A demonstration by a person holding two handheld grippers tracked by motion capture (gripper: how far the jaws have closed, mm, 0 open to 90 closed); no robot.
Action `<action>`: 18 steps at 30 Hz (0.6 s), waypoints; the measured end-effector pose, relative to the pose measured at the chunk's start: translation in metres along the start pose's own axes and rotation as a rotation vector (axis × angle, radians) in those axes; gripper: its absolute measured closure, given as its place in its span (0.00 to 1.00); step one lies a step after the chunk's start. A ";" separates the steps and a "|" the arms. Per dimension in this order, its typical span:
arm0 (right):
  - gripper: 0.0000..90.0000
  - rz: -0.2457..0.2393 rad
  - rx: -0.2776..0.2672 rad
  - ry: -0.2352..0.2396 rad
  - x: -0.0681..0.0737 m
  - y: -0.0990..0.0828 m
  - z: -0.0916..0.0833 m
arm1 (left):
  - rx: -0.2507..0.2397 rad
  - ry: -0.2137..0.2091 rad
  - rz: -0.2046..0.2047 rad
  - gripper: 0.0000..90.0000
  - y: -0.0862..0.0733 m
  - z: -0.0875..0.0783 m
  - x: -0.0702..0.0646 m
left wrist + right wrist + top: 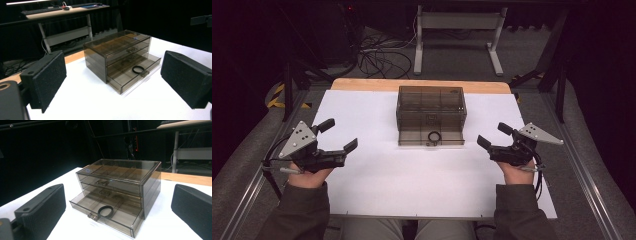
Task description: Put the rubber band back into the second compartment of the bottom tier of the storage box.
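White table [377, 190] with smoky drawer box [431, 106], black ring [434, 136] in its open bottom drawer [431, 138]; both grippers' jaws apart.

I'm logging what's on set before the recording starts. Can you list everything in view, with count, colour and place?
Drawer box: one, smoky transparent brown, three drawers, far centre of the table; bottom drawer pulled out, upper two shut.
Ring: one, black, lying in the open bottom drawer near its front.
Table cover: one, white, over a wooden top whose far edge shows.
Desk frame: one, light grey, on the floor beyond the table, cables beside it.
Keyboard: one, dark, on a background desk in the left gripper view.
Left gripper: one, black with a grey plate, left of the box, jaws open, holding nothing.
Right gripper: one, black with a grey plate, right of the box, jaws open, holding nothing.
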State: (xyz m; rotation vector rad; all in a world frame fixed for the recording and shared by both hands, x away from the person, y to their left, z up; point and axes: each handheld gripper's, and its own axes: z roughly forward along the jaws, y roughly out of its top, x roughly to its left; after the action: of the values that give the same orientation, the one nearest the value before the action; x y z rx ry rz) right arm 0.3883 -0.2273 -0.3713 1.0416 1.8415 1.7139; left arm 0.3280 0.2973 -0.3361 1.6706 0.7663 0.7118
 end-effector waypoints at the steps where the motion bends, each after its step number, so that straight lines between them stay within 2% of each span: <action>1: 0.00 -0.001 -0.003 0.000 -0.001 0.000 0.000 | -0.001 -0.001 -0.001 0.08 0.000 0.000 0.000; 18: 0.00 0.002 -0.007 -0.006 -0.002 0.000 -0.001 | 0.001 0.004 -0.002 0.08 -0.001 0.001 0.001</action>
State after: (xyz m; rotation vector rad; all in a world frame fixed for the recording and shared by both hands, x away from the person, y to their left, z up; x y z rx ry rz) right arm 0.3887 -0.2295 -0.3711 1.0446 1.8304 1.7157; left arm 0.3287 0.2975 -0.3372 1.6695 0.7709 0.7132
